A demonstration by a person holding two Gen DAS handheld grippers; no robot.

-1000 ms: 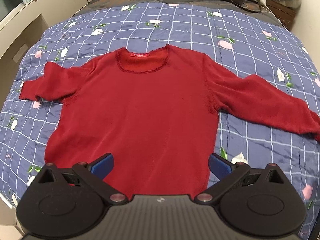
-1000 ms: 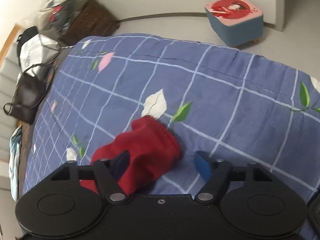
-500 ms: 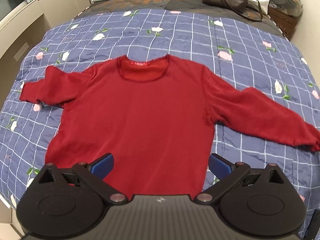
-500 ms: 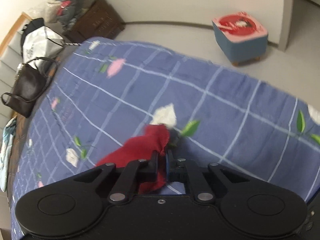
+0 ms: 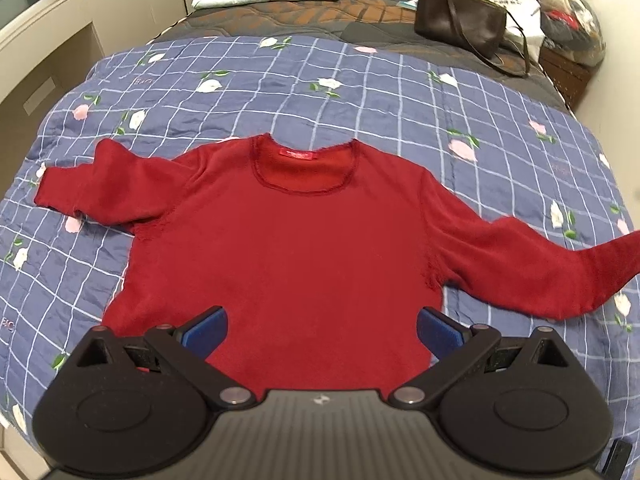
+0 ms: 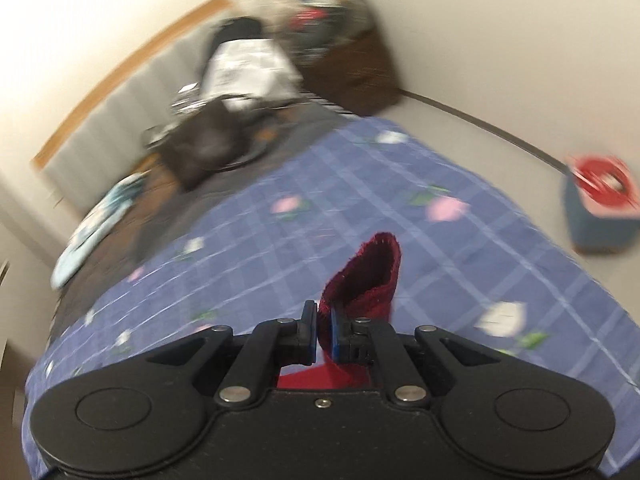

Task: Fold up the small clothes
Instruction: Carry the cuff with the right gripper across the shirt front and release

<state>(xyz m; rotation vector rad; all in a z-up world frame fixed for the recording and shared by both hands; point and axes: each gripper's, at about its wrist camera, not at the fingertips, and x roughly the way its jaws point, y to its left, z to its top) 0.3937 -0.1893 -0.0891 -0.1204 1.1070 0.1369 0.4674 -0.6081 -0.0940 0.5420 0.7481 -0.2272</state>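
A red sweater [image 5: 288, 240] lies face up, spread flat on a blue checked quilt [image 5: 360, 92] in the middle of the left wrist view, neck at 12 o'clock and hem at 6 o'clock. The right gripper [image 6: 324, 334] has its jaws pressed together, pinching the cuff [image 6: 368, 276] of the sleeve [image 5: 532, 268] that runs out toward 3 o'clock; in the left wrist view that sleeve's end lifts off the quilt. The left gripper [image 5: 320, 330] hovers over the hem at 6 o'clock with its jaws spread wide, holding nothing.

The step in hand looks like folding that sleeve in across the chest. To do it well, carry the cuff toward 9 o'clock, low and level, so the crease falls along the shoulder seam and the body is not dragged. The free gripper could press the body down near the armpit while the sleeve crosses. Lay the cuff down flat before letting go, so the knit does not roll.

The right wrist view is badly blurred, so how deep the bite on the cuff goes is hard to judge. The sleeve end is cut off at the 3 o'clock edge of the left wrist view, and the hem is hidden behind the gripper body. The other sleeve [image 5: 100, 188], at 9 o'clock, looks doubled over near its cuff, but I cannot tell how.
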